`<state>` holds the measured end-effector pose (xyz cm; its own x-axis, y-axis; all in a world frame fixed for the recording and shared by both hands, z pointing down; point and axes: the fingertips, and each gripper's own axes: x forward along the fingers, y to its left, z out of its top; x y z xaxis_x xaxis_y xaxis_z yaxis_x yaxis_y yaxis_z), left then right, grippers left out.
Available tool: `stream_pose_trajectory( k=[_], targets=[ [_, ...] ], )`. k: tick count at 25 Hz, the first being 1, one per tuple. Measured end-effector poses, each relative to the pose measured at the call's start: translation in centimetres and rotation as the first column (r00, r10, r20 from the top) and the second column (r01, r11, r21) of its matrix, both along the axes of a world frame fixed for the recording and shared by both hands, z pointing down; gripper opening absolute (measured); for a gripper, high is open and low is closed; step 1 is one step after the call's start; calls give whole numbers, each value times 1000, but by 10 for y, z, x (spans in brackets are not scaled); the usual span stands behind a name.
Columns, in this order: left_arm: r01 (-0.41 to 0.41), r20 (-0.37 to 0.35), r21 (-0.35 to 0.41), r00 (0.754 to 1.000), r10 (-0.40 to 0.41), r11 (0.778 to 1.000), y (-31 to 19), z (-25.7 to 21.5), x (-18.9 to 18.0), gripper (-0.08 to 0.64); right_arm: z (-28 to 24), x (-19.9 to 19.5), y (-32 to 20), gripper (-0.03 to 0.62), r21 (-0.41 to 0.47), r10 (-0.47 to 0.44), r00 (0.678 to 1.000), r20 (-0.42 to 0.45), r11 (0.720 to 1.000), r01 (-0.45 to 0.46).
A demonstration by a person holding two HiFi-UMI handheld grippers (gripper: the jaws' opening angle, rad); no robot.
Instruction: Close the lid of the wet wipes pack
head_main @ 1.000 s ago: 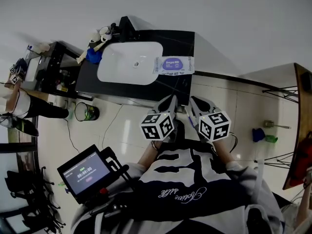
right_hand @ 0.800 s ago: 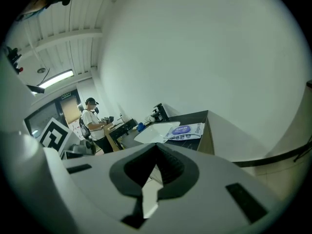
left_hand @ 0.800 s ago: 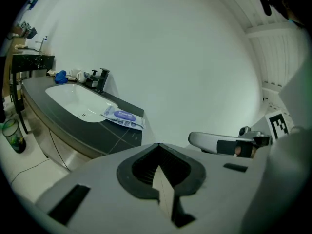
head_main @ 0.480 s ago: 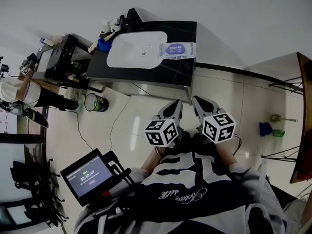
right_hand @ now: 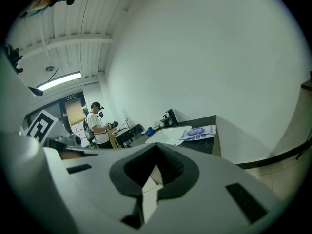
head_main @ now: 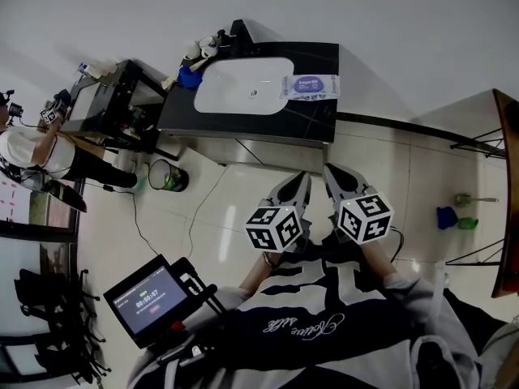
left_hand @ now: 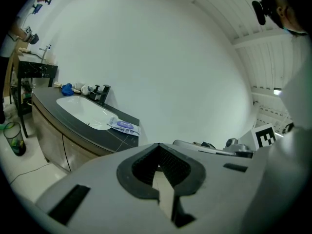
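The wet wipes pack, white with a purple oval label, lies flat on the black counter just right of the white sink. It also shows small in the left gripper view and the right gripper view. At this distance I cannot tell how its lid stands. My left gripper and right gripper are held side by side close to my body, over the tiled floor and well short of the counter. Both are shut with nothing in them, tips meeting.
A faucet and small blue and white items stand behind the sink. A bin sits on the floor left of the cabinet. A person stands at far left. A screen hangs at my left, a wooden tabletop edge at right.
The counter and wipes pack have drifted up and to the right and look smaller, as the view pulled back. Both grippers stay shut in front of my body.
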<state>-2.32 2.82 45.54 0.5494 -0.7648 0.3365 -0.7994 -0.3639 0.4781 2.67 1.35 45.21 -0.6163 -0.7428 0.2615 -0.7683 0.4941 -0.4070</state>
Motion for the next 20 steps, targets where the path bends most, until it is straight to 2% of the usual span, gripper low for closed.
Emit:
stream_pose_trajectory(
  k=[8, 12, 20],
  targets=[
    [-2, 23, 24, 1000, 2, 1000, 33, -1, -41, -2, -16, -35, 40, -2, 36, 16, 1000, -15, 999, -15],
    [-12, 3, 30, 1000, 12, 999, 46, -4, -43, -2, -21, -33, 59, -2, 41, 41, 999, -32, 998, -40],
    [-33, -2, 39, 999, 33, 999, 52, -2, -43, -2, -15, -32, 66, -2, 38, 54, 997, -56, 998, -52]
  ],
)
